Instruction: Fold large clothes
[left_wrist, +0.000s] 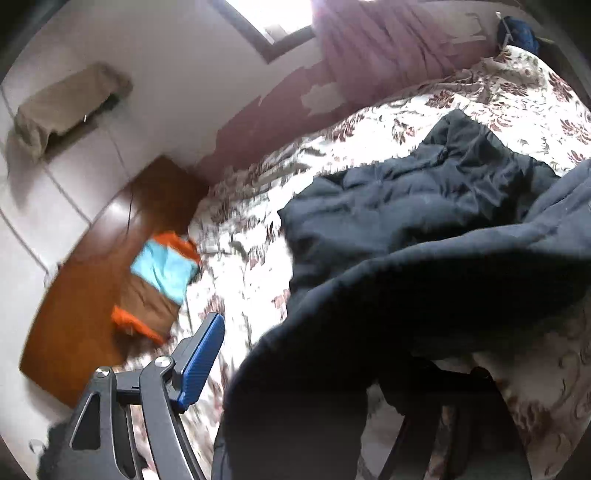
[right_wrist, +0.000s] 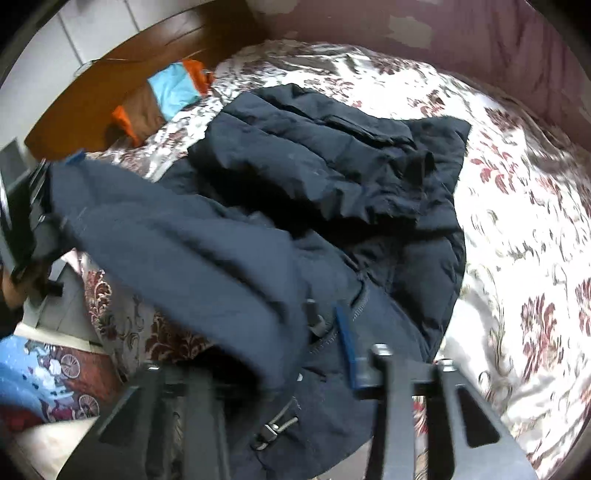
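A large dark navy padded jacket (right_wrist: 325, 173) lies on the floral bedspread (right_wrist: 517, 206), its far part folded over. Its near edge is lifted. My right gripper (right_wrist: 295, 343) is shut on the jacket's zipper edge; one blue pad (right_wrist: 345, 341) shows, the other is under cloth. In the left wrist view the jacket (left_wrist: 424, 192) drapes over my left gripper (left_wrist: 295, 369); the left blue pad (left_wrist: 201, 365) is bare, the right finger is hidden by fabric. The left gripper also shows in the right wrist view (right_wrist: 33, 214), holding the lifted edge.
A folded orange, light blue and brown garment (left_wrist: 159, 284) lies by the wooden headboard (left_wrist: 85, 295) at the bed's edge. A pink curtain (left_wrist: 376, 44) hangs at the far wall. A patterned rug (right_wrist: 55, 373) lies on the floor beside the bed.
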